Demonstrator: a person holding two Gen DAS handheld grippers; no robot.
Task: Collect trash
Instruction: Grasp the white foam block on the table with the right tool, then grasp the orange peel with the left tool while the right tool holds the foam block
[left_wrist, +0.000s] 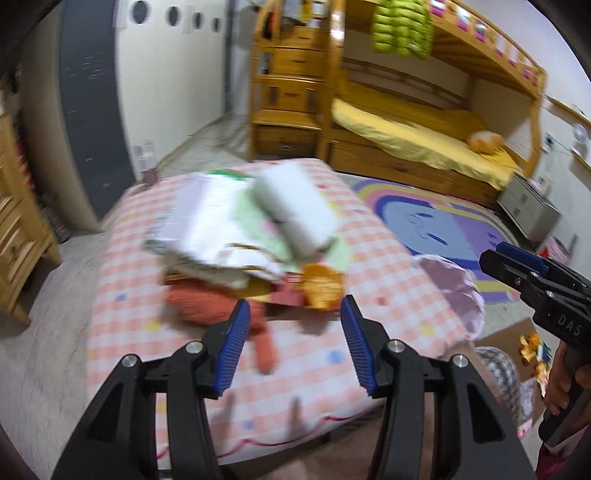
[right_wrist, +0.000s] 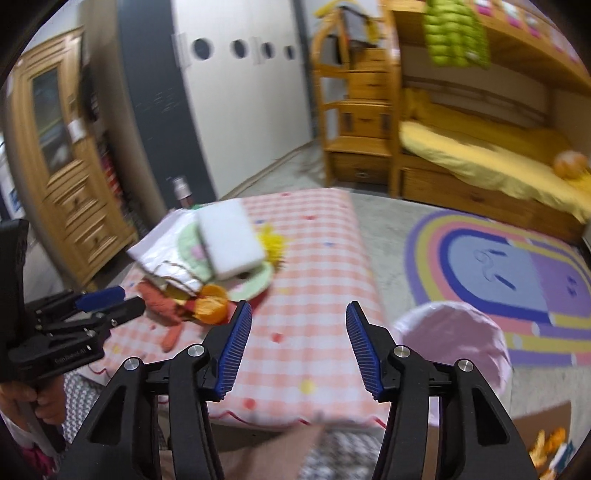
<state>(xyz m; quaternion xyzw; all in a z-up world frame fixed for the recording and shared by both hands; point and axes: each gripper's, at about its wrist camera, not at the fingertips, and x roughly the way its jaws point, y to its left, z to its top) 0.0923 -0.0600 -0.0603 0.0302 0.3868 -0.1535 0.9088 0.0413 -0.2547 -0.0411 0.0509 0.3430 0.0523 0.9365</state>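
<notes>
A heap of trash lies on a pink checked mat (left_wrist: 369, 243) (right_wrist: 314, 258): a white foam block (left_wrist: 295, 206) (right_wrist: 231, 243), a white bag (left_wrist: 203, 229) (right_wrist: 162, 254), orange peel (left_wrist: 321, 286) (right_wrist: 210, 304), an orange-red cloth (left_wrist: 207, 302) (right_wrist: 162, 306) and a green paper plate (right_wrist: 255, 284). A pink-lined bin (left_wrist: 454, 291) (right_wrist: 454, 339) stands at the mat's right edge. My left gripper (left_wrist: 291, 345) (right_wrist: 110, 301) is open and empty, just short of the heap. My right gripper (right_wrist: 299, 345) (left_wrist: 495, 258) is open and empty above the mat, beside the bin.
A cardboard box with orange scraps (left_wrist: 532, 347) (right_wrist: 550, 446) lies on the floor at the right. A wooden bunk bed (left_wrist: 424, 140) stands behind, a rainbow rug (right_wrist: 517, 273) before it. A wooden cabinet (right_wrist: 62, 155) stands left. A bottle (right_wrist: 181, 190) stands behind the mat.
</notes>
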